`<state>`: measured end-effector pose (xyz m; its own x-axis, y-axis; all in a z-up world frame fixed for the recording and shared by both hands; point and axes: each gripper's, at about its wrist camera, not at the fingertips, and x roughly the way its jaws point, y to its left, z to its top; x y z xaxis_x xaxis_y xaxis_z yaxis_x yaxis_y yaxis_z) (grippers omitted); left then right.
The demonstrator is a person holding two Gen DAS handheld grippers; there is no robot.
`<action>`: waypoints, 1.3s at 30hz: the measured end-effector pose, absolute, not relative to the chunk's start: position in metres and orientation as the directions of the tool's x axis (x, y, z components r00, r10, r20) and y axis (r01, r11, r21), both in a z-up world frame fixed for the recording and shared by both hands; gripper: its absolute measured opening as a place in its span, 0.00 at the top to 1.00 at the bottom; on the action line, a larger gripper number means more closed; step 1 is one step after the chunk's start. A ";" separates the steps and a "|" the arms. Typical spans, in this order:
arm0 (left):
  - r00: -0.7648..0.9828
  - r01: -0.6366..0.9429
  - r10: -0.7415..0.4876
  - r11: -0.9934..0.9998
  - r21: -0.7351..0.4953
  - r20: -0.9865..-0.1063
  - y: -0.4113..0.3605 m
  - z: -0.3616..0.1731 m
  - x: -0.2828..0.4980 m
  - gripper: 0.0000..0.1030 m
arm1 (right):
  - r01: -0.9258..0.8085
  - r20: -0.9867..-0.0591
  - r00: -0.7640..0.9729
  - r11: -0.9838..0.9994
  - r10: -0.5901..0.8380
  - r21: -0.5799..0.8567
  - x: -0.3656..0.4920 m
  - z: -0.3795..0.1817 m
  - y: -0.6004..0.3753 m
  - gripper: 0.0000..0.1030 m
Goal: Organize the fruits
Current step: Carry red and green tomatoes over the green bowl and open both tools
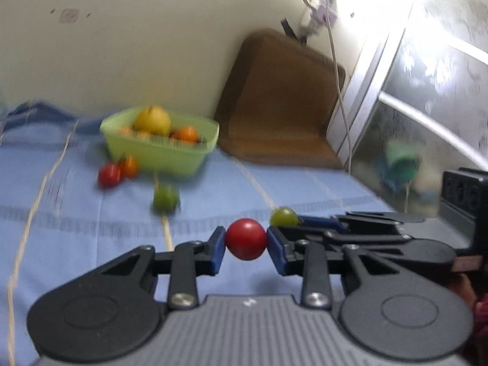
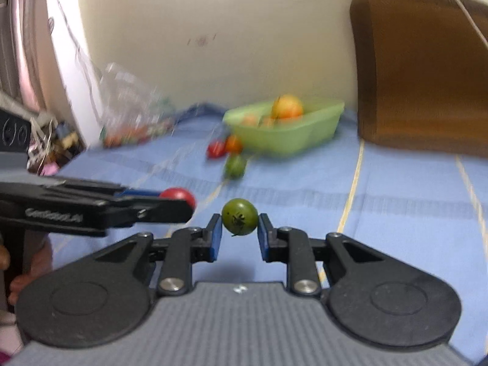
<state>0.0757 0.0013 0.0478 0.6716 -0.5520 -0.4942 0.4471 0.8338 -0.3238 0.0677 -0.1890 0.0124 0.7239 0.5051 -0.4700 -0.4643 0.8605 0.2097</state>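
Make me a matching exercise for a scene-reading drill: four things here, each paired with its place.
Things:
1. red tomato
2. dark green tomato
3. yellow fruit
4. brown cushion

Places:
A. in the green basket
B. between the right gripper's fingers
C. against the wall
D. between the left gripper's fingers

Pairs: 1-D, 2-B, 3-A, 4-C

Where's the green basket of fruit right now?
The green basket sits on the blue cloth at the far end near the wall, left of the brown cushion. A red fruit and an orange fruit lie just in front of it.
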 end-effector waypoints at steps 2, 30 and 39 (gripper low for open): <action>0.688 0.444 -0.541 0.841 -0.309 -0.484 0.001 0.060 0.107 0.71 | -0.461 -0.438 0.751 0.867 0.495 0.188 0.097 0.026 -0.184 0.73; 0.749 0.207 -0.376 0.915 -0.346 -0.546 0.070 0.039 0.212 0.49 | -0.406 -0.395 0.796 0.889 0.458 0.214 0.194 0.036 -0.163 0.62; 0.727 0.218 -0.331 0.942 -0.256 -0.601 0.061 0.007 0.188 0.45 | -0.498 -0.538 0.634 0.825 0.556 0.265 0.135 0.002 -0.139 0.55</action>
<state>0.1877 0.0605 0.0067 0.7271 -0.3315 -0.6012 0.2177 0.9418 -0.2560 0.1350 -0.1387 0.0017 0.6340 0.5555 -0.5380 -0.4985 0.8254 0.2649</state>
